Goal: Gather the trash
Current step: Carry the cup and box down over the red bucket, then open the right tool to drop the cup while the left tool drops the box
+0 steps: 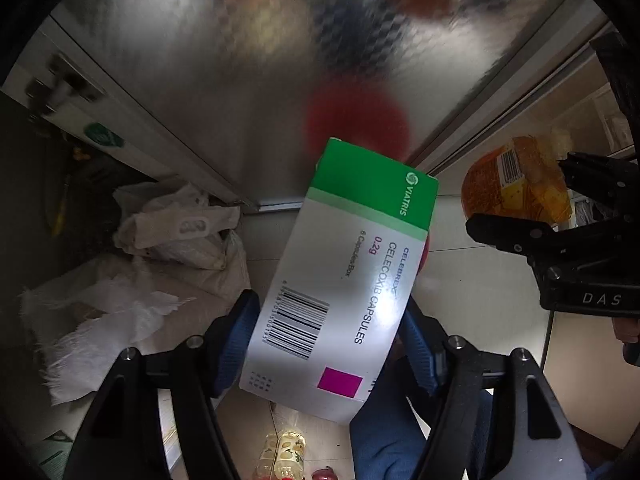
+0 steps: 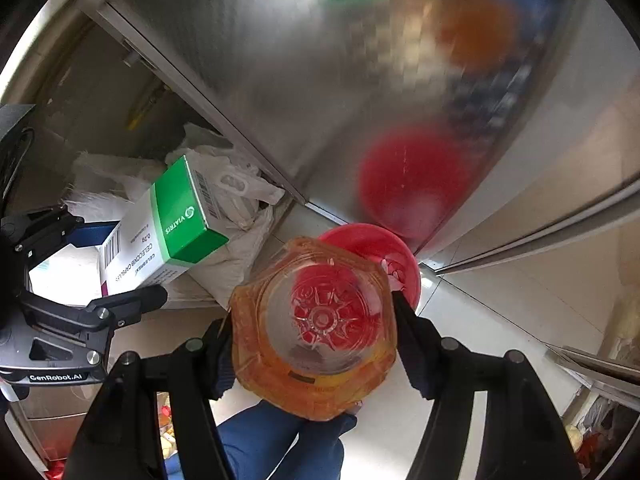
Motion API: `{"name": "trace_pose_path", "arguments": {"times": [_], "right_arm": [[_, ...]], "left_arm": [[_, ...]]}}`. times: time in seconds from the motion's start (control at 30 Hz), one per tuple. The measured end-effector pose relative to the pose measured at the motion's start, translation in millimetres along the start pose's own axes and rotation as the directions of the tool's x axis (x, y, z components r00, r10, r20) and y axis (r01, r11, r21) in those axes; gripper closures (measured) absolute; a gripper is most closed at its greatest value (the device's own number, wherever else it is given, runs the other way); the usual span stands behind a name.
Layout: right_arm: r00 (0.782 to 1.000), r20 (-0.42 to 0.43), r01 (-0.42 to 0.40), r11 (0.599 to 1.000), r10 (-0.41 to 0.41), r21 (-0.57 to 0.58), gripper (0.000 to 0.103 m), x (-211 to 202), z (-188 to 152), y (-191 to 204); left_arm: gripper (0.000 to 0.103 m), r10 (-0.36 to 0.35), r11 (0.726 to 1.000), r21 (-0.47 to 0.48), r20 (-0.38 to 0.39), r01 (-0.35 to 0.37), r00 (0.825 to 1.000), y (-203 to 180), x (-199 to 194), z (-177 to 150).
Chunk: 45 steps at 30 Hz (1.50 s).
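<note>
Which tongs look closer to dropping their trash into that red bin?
Right, probably. Its tongs hold the orange bottle almost over the red bin; the left tongs hold the box off beside it.

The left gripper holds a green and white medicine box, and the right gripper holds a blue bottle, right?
Not quite. The bottle in the right gripper is orange, not blue, as the right wrist view shows. The left gripper does hold the green and white medicine box.

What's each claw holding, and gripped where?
Left claw: medicine box, clamped across its barcode end. Right claw: orange plastic bottle, clamped across its sides.
</note>
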State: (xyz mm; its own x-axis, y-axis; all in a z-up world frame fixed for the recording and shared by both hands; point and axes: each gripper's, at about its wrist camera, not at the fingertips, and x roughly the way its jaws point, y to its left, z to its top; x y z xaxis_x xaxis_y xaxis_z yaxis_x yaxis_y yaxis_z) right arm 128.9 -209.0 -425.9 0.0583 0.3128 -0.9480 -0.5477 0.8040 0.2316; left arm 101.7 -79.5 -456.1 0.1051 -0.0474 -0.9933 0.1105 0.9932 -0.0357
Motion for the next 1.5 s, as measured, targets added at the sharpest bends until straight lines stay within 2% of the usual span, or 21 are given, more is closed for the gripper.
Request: {"name": "trace_pose_path", "arguments": {"times": [0.2,0.37,0.5,0.6,0.83,0.97,1.1,1.2,1.23,1.3,1.4,1.5], "right_arm": [[1.0,-0.015,0.009,1.0,-0.009,-0.027,0.039,25.9,7.3,4.0],[0.999,-0.037,0.012,0.999,-0.014,-0.04,0.038,31.9,6.0,-0.6],[0.999,-0.036,0.012,1.0,-0.013,-0.023,0.008,31.2,4.9,-4.0],[0.999,-0.041,0.013,1.0,-0.014,-0.025,0.003,31.1,2.4,-5.3],[0.996,-0.09,0.031,0.999,-0.028,0.04,0.002,23.3,-4.8,-10.2],[0.997,-0.07,0.05,0.996,-0.045,0.071,0.002,7.8,-12.5,-11.1],[0.999,-0.046,0.029,0.993,-0.024,0.114,0.002,-2.0,-21.1,-14.6],[0.998,-0.067,0.03,0.992,-0.022,0.123,0.002,4.7,-27.2,-17.3],[0.998,-0.064,0.015,0.992,-0.006,0.127,0.002,6.3,-29.3,-18.5],[0.998,-0.07,0.004,0.99,0.006,0.139,0.002,10.4,-34.2,-21.4],[0.998,-0.046,0.047,0.99,-0.041,0.131,0.002,9.0,-39.2,-22.8],[0.998,-0.039,0.046,0.986,-0.04,0.159,0.002,9.9,-44.2,-26.9]], "left_arm": [[0.036,-0.002,1.0,-0.006,-0.018,0.002,1.0,3.2,24.9,1.2],[0.036,-0.003,1.0,-0.006,-0.02,0.003,1.0,10.4,28.6,1.3],[0.036,-0.01,1.0,-0.004,-0.035,0.009,0.999,15.3,33.9,1.3],[0.036,-0.009,1.0,0.012,-0.033,0.009,0.999,13.0,32.7,-0.2],[0.036,-0.014,0.999,0.045,-0.034,0.015,0.999,6.8,26.3,-0.1],[0.036,-0.019,0.997,0.077,-0.042,0.022,0.999,-0.6,26.0,1.0],[0.038,-0.037,0.993,0.111,-0.039,0.041,0.999,-11.4,26.8,2.4],[0.041,-0.051,0.99,0.131,-0.048,0.057,0.998,-19.2,34.9,4.2],[0.051,-0.059,0.988,0.136,-0.052,0.066,0.997,-22.0,37.7,5.0],[0.053,-0.074,0.987,0.141,-0.061,0.082,0.995,-27.0,42.3,6.8],[0.053,-0.076,0.982,0.171,-0.044,0.083,0.996,-35.9,47.9,9.4],[0.056,-0.091,0.978,0.185,-0.046,0.098,0.995,-41.8,55.7,13.7]]}}
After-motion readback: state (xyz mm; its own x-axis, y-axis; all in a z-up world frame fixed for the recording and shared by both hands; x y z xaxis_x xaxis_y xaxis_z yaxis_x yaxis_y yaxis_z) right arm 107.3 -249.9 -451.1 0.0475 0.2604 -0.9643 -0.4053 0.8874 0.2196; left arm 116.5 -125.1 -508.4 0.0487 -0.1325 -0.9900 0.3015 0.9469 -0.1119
